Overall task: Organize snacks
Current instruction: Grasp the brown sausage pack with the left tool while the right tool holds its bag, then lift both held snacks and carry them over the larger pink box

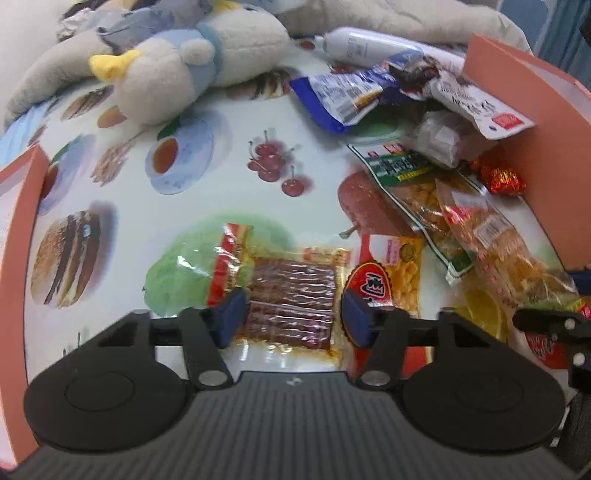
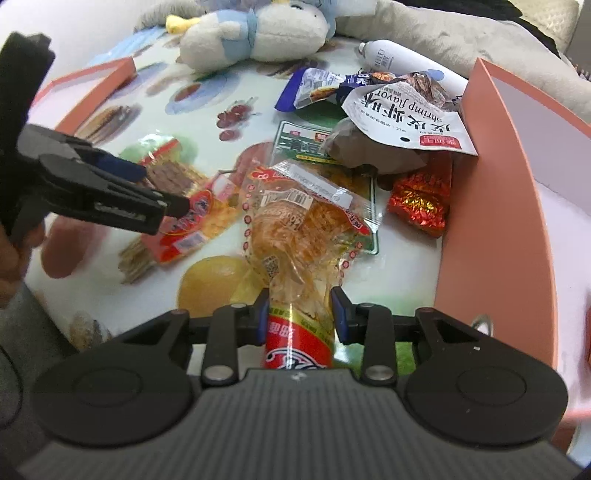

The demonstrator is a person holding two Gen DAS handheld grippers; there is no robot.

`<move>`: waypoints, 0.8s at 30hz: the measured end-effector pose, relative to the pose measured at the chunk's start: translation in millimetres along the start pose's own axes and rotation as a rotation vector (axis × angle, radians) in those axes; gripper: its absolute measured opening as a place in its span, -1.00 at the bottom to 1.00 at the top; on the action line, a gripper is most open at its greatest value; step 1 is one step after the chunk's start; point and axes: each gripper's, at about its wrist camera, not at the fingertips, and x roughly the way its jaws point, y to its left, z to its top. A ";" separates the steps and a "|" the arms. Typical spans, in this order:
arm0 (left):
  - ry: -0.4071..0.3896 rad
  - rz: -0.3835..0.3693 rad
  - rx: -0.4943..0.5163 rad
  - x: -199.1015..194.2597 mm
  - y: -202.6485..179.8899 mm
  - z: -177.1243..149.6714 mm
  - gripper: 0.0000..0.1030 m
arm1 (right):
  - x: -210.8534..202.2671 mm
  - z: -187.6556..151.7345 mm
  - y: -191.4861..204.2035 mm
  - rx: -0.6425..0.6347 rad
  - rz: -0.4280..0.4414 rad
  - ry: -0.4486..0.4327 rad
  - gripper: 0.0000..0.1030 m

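We hold our left gripper low over the worktop, its jaws straddling a clear packet of dark meat strips; the blue pads sit at the packet's two side edges, and we cannot tell whether they press on it. This packet lies on the printed cabbage picture, just left of a red-and-yellow corn snack pouch.

Our right gripper has its jaws closed on the neck of a clear bag of orange shredded snack, whose red end passes back between the pads. That bag lies to the right of the meat strip packet, over a green-edged packet. Further right, a red foil candy rests beside the pink box wall. A plush toy lies at the far edge.
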 end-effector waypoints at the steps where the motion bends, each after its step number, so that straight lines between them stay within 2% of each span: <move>1: -0.011 0.003 -0.004 -1.8 -0.8 -2.3 0.13 | -1.9 -1.9 2.5 -0.006 -0.005 -0.014 -0.30; 3: -0.030 0.022 0.001 -4.4 -4.8 -4.8 0.11 | -5.4 -5.3 6.3 -0.009 -0.019 -0.032 -0.30; 9: -0.042 0.031 -0.107 -17.2 -1.0 -5.8 0.10 | -18.3 -12.8 8.8 0.026 -0.032 -0.072 -0.30; 16: -0.087 0.057 -0.199 -54.7 1.4 -13.1 0.10 | -38.6 -13.1 2.8 0.054 -0.024 -0.119 -0.34; 24: -0.157 0.019 -0.270 -87.9 6.3 -14.9 0.10 | -52.5 -5.0 -0.1 0.081 -0.033 -0.155 -0.38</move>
